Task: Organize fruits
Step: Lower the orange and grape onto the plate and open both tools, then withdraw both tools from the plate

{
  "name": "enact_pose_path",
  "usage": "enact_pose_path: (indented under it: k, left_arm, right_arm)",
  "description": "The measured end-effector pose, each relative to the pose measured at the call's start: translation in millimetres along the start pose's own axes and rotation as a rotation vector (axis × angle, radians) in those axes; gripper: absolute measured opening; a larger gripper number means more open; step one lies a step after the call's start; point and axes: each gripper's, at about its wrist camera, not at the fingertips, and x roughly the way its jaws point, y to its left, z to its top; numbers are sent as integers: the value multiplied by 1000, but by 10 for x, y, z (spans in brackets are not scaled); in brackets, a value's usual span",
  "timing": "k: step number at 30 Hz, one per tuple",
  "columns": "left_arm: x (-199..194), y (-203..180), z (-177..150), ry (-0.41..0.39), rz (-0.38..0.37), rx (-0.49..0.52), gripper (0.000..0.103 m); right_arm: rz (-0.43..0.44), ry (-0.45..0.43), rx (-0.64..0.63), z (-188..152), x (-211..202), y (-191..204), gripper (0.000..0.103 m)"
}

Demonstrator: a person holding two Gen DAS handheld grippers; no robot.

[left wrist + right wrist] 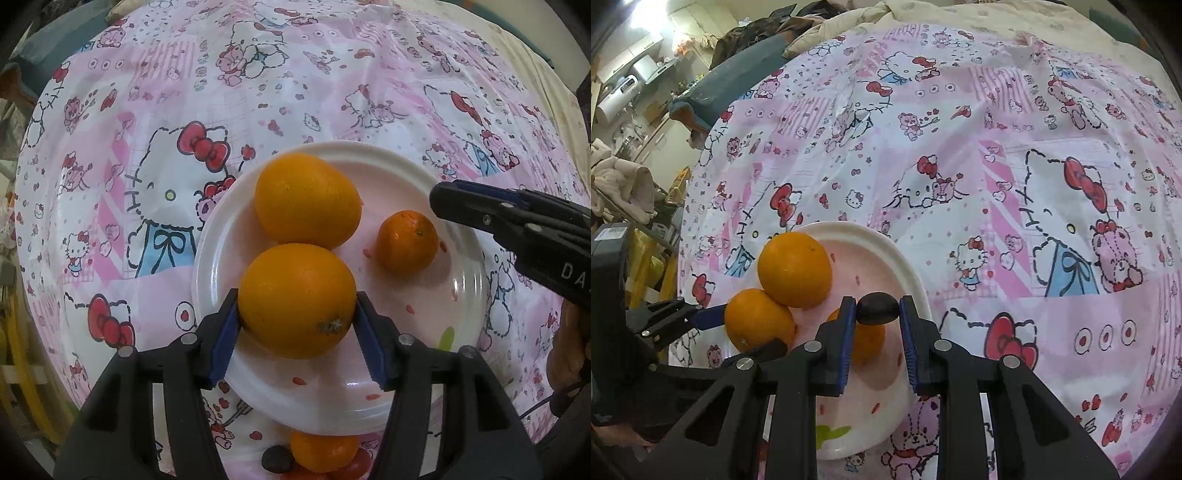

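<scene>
On a white plate [334, 147] lie two big oranges and a small mandarin [407, 239]. The nearer orange [297, 301] rests on the plate between the blue pads of my left gripper [297, 314]; the pads stand close at both its sides and do not squeeze it, so the gripper is open. The far orange [306, 199] touches the nearer one. My right gripper [878, 310] is shut on a small dark oval fruit [878, 308], held above the plate [886, 240] and over the mandarin [866, 345]. Its tip [437, 199] shows at the plate's right edge.
A pink cartoon-print cloth [147, 184] covers the table. Just off the plate's near rim lie another mandarin [325, 456], a dark fruit [277, 459] and a red fruit [356, 466]. A hand [569, 350] holds the right gripper. Household clutter [624, 184] stands beyond the table's left side.
</scene>
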Motion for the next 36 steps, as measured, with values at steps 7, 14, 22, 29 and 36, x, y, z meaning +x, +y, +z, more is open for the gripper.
enact_pose_path:
  k: [7, 14, 22, 29, 36]
  left_arm:
    - [-66, 84, -4, -22, -30, -27, 72]
    - [-192, 240, -17, -50, -65, -95, 88]
    - [-358, 282, -100, -103, -46, -96, 88]
    - [-637, 402, -179, -162, -9, -138, 88]
    - [-1027, 436, -362, -243, 12, -146, 88]
  right_arm:
    - [35, -6, 21, 21, -32, -8, 28]
    - [27, -26, 20, 24, -121, -24, 50]
    - [9, -62, 42, 7, -287, -32, 66]
    - [0, -94, 49, -77, -522, 23, 71]
    - [-1, -153, 44, -248, -901, 179, 86]
